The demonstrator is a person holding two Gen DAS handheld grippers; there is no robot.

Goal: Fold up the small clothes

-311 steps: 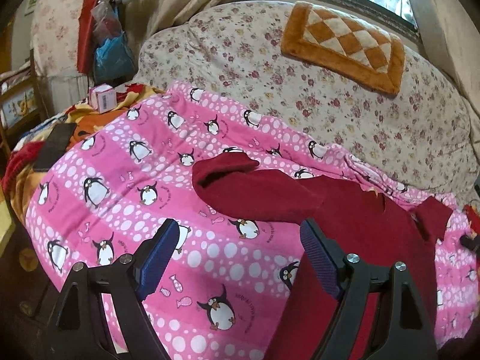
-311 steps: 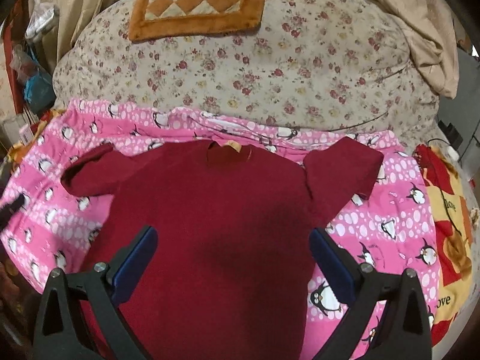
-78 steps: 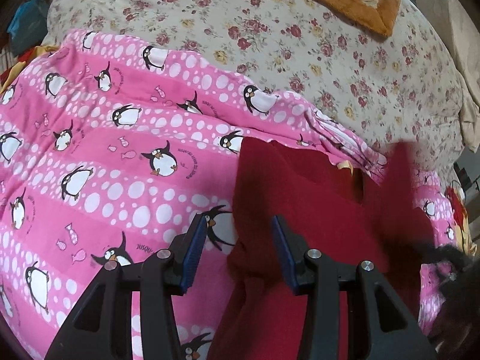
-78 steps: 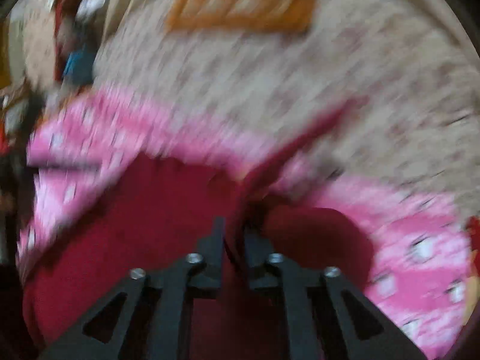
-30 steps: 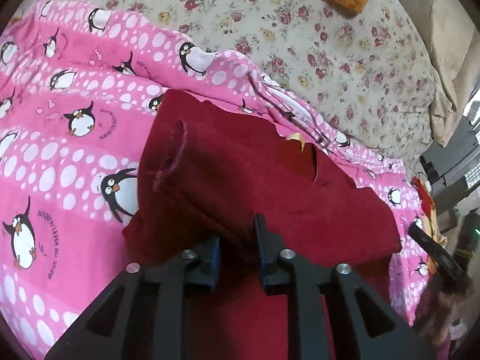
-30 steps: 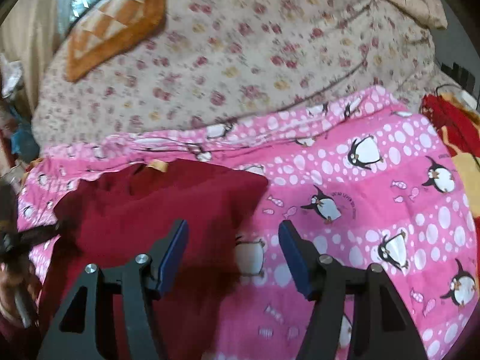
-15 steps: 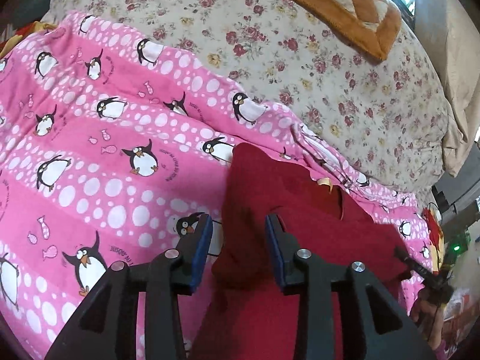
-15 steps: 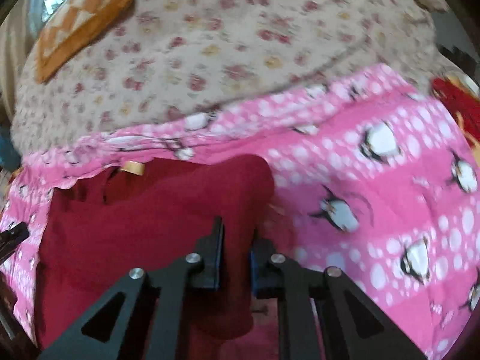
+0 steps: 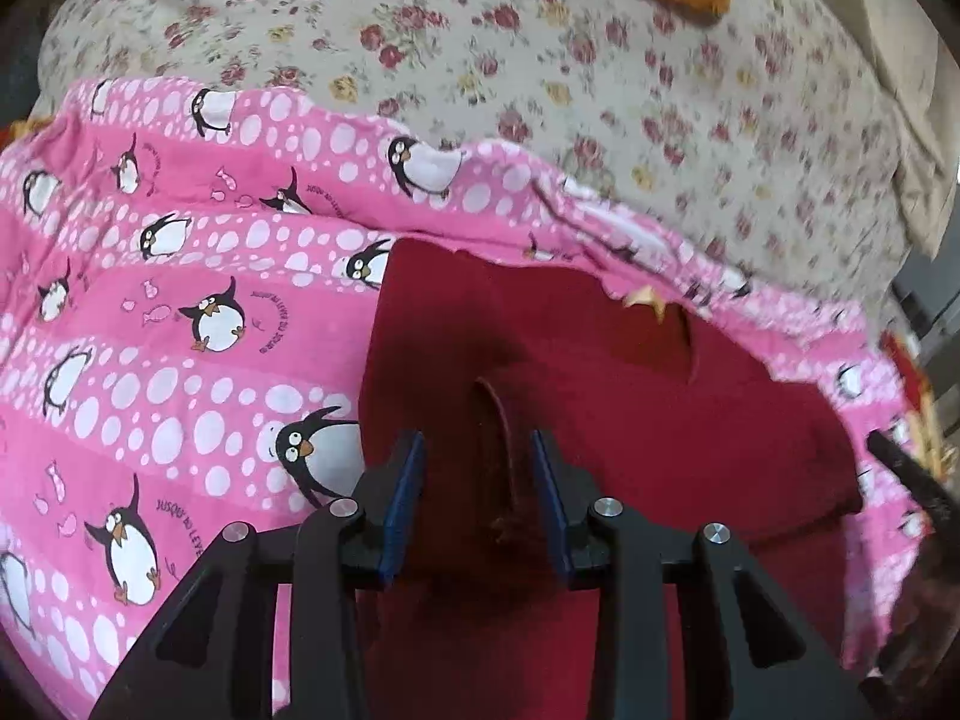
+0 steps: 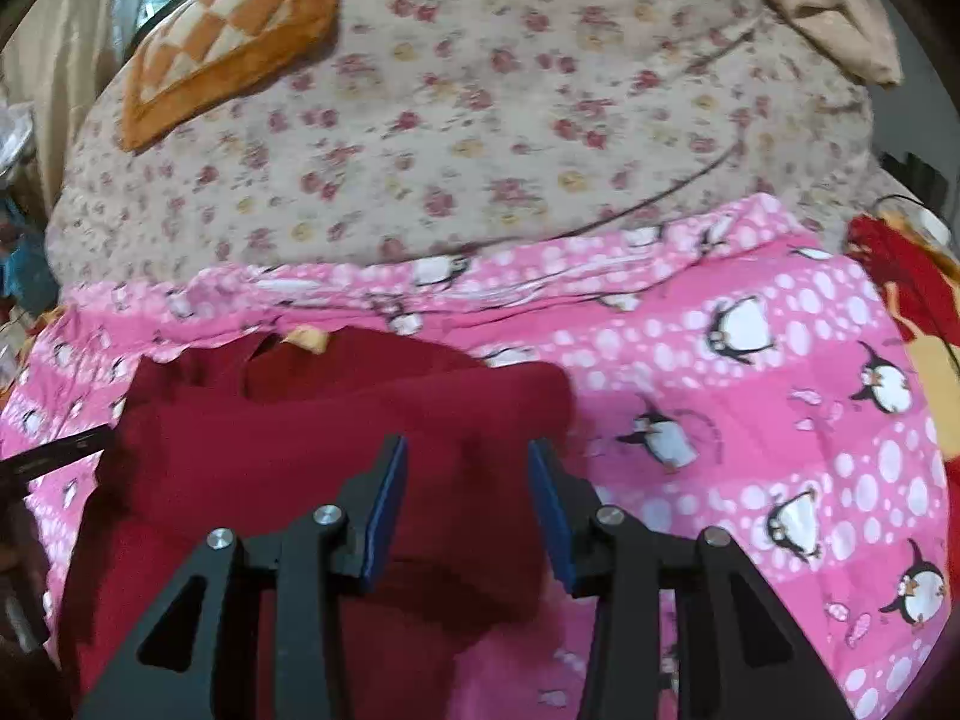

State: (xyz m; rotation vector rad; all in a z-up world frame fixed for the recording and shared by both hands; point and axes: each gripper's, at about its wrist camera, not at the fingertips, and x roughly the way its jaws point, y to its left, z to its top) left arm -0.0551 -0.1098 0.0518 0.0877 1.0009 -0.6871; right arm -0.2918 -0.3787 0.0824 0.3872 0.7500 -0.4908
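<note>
Since the frame of ten seconds back, both sleeves of the dark red sweater point(image 10: 336, 456) have been brought in over its body; it then lay spread flat with sleeves out to either side, and it now forms a narrower block. Half a second ago the right gripper point(image 10: 468, 498) was nearly closed on the folded right sleeve; its jaws have just been opening and now stand a moderate gap apart, blue pads clear of the cloth, with the sleeve's rounded end lying below and between them. The left gripper point(image 9: 479, 498) was clamped on the cloth a second ago and now stands narrowly parted, as it did half a second ago. A raised ridge of the sweater's folded left sleeve runs up between its pads; the pads do not appear to press it.

The sweater lies on the pink penguin-print blanket point(image 10: 750, 420), toward the near edge, collar pointing to the far side with a small yellow label point(image 10: 309, 339) at the neck. In the left wrist view the blanket point(image 9: 150, 330) shows bare to the left of the garment, and the label point(image 9: 645, 300) sits at the far right of the collar. Beyond the blanket rises a floral-print cover point(image 10: 480, 138), with an orange checked cushion point(image 10: 234, 36) at its far left. A red and yellow cloth point(image 10: 900, 282) lies at the far right.
</note>
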